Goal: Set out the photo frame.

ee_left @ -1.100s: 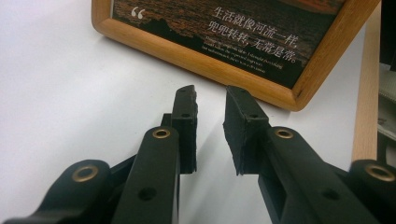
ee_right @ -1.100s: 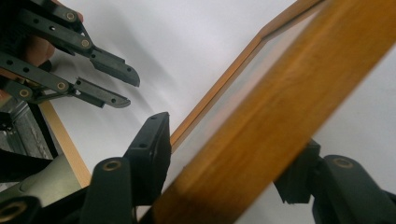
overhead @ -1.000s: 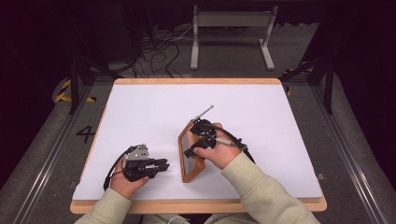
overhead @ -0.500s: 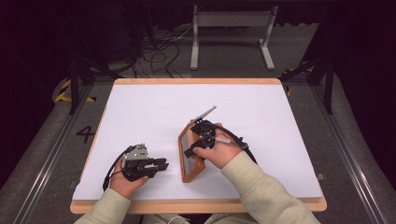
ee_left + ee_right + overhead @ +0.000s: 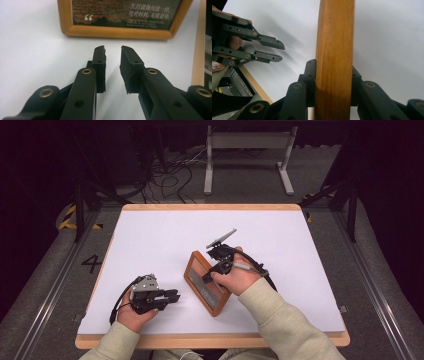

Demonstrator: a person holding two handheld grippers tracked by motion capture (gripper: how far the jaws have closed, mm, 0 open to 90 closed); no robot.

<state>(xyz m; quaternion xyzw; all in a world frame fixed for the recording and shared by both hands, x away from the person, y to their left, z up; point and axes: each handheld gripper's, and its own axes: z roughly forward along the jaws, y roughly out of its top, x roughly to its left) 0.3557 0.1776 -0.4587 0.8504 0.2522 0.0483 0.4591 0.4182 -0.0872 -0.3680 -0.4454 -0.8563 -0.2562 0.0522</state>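
**High view: right gripper clamps the frame's edge, left gripper idle beside it**

High view, entry: a wooden picture frame (image 5: 206, 282) stands on its long edge near the middle of the white table (image 5: 150, 235), leaning a little, glass side turned toward the person's left. The right gripper (image 5: 216, 270) comes at it from above and from the person's right; the right hand (image 5: 237, 277) rests just behind the frame's upper rim. A grey plate sticks up from the top of this gripper, and its cable loops over the wrist.

Right gripper view: the frame's wooden edge (image 5: 334, 60) runs straight up between the two black jaws. The jaws have just been closing, and both pads now sit flush against the wood, one on each side. The grip is on the frame.

The left gripper (image 5: 170, 296) lies low over the table at the near left, well apart from the frame's lower corner and pointing toward it. The left hand (image 5: 135, 312) holds it from behind.

Left gripper view: the left gripper's (image 5: 113, 53) jaws stand partly apart, a narrow gap between the pads, with bare table in the gap. The frame (image 5: 117, 31) stands just ahead of the tips, not touched. Its print is dark, with white quotation marks and lines of white characters.
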